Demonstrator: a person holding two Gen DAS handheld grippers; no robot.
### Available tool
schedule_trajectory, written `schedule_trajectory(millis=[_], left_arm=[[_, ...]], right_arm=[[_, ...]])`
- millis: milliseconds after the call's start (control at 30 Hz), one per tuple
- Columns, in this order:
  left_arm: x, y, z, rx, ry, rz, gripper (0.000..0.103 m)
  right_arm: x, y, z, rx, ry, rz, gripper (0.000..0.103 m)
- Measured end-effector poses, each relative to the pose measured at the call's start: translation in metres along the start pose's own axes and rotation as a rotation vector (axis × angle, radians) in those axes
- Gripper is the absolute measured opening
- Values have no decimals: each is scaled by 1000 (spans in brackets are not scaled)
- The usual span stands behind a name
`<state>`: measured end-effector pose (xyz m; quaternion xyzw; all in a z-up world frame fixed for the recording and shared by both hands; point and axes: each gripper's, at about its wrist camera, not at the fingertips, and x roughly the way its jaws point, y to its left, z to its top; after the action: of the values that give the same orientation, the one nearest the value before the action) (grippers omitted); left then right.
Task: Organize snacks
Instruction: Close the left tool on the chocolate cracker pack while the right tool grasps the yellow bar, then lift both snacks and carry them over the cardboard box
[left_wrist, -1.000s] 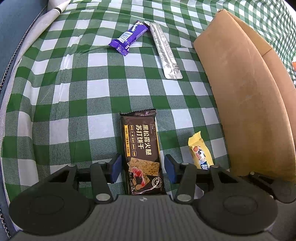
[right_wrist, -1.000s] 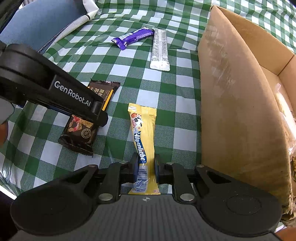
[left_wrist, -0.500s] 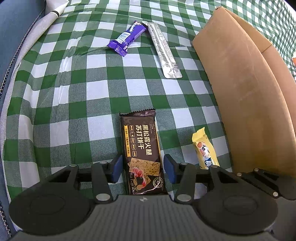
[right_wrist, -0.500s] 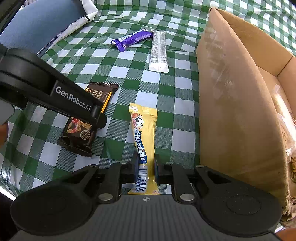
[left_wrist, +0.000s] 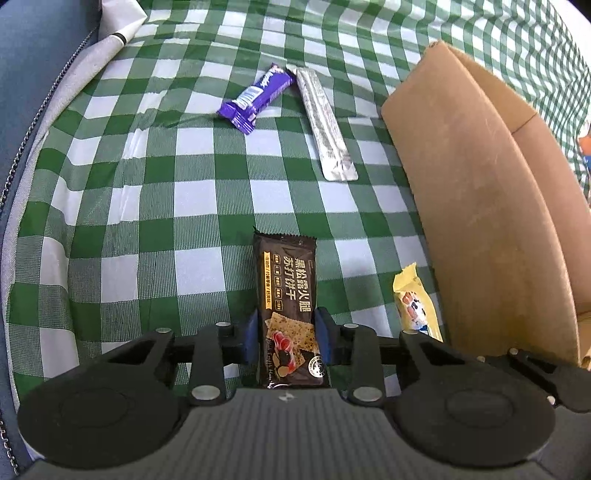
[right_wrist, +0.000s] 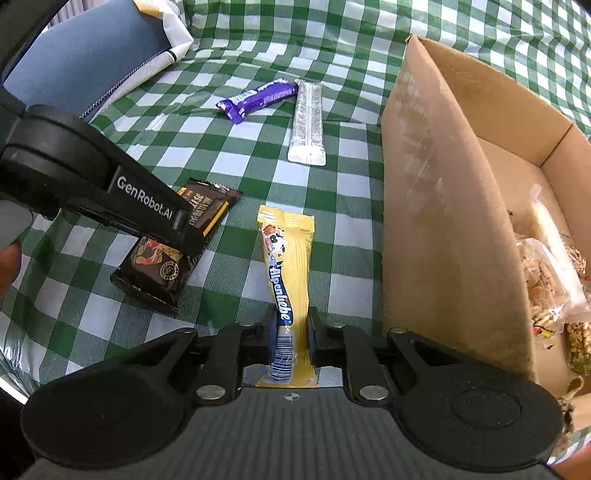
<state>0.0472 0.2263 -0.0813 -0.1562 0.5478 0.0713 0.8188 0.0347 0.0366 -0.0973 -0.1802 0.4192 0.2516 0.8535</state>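
Note:
My left gripper (left_wrist: 289, 338) is shut on the near end of a dark brown cracker packet (left_wrist: 288, 295), which also shows in the right wrist view (right_wrist: 162, 254) under the left gripper's arm (right_wrist: 122, 192). My right gripper (right_wrist: 291, 338) is shut on the near end of a yellow Alpenliebe candy pack (right_wrist: 290, 273), seen in the left wrist view (left_wrist: 415, 302) beside the box. The open cardboard box (right_wrist: 443, 192) stands to the right and holds bagged snacks (right_wrist: 546, 280).
A purple chocolate bar (left_wrist: 255, 98) and a silver stick packet (left_wrist: 325, 122) lie side by side farther back on the green checked cloth (left_wrist: 147, 206). A blue-grey bag (right_wrist: 92, 55) lies at the far left.
My left gripper's jaws have closed in from either side onto the cracker packet. The right gripper stays shut on the yellow pack, and both views have lifted slightly.

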Motion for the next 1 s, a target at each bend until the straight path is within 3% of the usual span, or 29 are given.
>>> schedule_trajectory(millis=[167,300,467,767,833,1000], left_arm=[[-4,4,2,-21,-16,-15,30],[0,5,0,-30,16,-29,31],[-1,2,0,-15,-4,-25,54],[21,-21,-1,131,34,69,54],[24,-26,-2,169,28,94,46],[18,-16,0,106,15,66,41]], right_arm=[[-5,-1,1,0,-27,-2,16],[-3,-1,1,-4,-22,3,16],[2,0,-1,-8,9,8,16],[11,0,-6,-13,66,4,16],[12,-1,-6,-15,70,3,16],[10,-1,-4,-17,57,10,16]])
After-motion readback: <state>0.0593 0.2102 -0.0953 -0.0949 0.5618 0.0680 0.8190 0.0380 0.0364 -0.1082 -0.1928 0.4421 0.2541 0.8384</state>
